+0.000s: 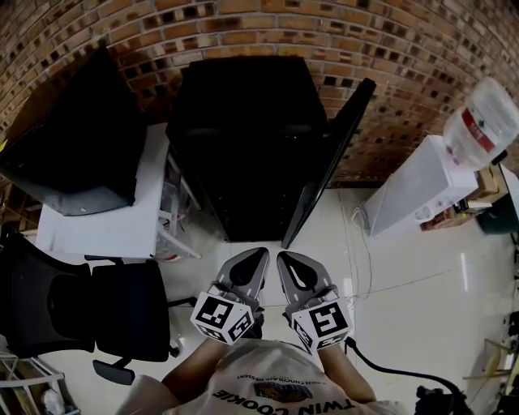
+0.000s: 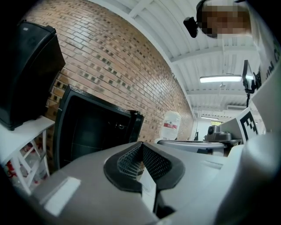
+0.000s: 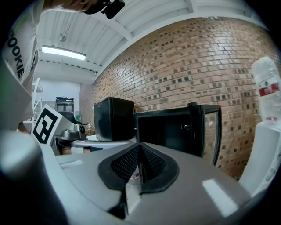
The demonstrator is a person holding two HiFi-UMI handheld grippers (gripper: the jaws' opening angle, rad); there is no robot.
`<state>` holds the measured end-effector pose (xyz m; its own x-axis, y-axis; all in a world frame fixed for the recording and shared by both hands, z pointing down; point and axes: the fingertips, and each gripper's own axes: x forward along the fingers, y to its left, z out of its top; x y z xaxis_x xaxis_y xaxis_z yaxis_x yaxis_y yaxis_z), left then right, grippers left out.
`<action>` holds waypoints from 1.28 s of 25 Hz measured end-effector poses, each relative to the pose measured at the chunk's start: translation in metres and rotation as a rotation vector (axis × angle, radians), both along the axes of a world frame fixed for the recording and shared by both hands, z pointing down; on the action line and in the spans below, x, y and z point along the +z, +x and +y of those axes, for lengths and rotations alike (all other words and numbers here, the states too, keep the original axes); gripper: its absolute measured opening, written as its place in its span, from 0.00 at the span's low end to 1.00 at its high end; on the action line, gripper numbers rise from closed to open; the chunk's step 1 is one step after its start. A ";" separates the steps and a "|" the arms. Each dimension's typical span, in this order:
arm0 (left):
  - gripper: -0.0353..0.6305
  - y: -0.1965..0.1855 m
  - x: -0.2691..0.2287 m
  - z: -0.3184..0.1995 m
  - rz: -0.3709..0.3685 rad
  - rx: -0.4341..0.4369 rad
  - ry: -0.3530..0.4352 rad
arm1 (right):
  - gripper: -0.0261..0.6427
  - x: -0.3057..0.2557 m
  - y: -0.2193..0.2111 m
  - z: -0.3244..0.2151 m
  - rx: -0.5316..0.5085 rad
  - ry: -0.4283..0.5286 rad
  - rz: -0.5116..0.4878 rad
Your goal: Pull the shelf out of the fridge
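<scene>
Pressed together and empty, the left tongs [image 1: 259, 254] and right tongs [image 1: 283, 258] face the open black boxy fridge [image 1: 243, 138]; its shelf, unseen in the dark interior, risks being butted rather than gripped unless they part.

Red brick wall [image 1: 243, 24], glossy pale floor [image 1: 422, 308], white table [image 1: 122, 227] with black box [image 1: 73, 154], black office chair [image 1: 97, 312], white water dispenser [image 1: 422, 190], ceiling strip light [image 3: 63, 52] lit.
</scene>
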<state>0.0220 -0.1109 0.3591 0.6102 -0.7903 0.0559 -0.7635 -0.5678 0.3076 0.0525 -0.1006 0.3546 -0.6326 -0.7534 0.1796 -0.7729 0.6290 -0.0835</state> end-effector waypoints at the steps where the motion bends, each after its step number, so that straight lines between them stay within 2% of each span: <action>1: 0.06 -0.003 0.001 -0.007 0.011 -0.001 -0.007 | 0.05 0.000 -0.003 -0.006 -0.001 0.000 0.004; 6: 0.06 -0.015 0.005 -0.043 0.075 0.001 -0.053 | 0.05 -0.003 -0.012 -0.034 0.010 -0.002 0.022; 12: 0.06 -0.018 0.015 -0.079 0.116 0.028 -0.080 | 0.05 0.000 -0.016 -0.062 0.037 -0.013 0.051; 18: 0.06 -0.024 0.026 -0.111 0.225 0.046 -0.079 | 0.05 0.007 -0.021 -0.089 0.042 -0.026 0.085; 22: 0.06 -0.024 0.042 -0.131 0.278 0.056 -0.107 | 0.05 0.011 -0.021 -0.102 0.042 -0.029 0.103; 26: 0.06 -0.028 0.058 -0.151 0.331 0.041 -0.146 | 0.05 0.018 -0.018 -0.112 0.036 -0.042 0.125; 32: 0.10 -0.035 0.090 -0.173 0.359 0.008 -0.158 | 0.05 0.027 -0.016 -0.124 0.027 -0.052 0.146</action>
<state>-0.0126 -0.2839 0.4490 0.6189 -0.7844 -0.0415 -0.5873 -0.4972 0.6387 0.0362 -0.2244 0.3815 -0.5764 -0.7570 0.3077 -0.7958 0.6056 -0.0010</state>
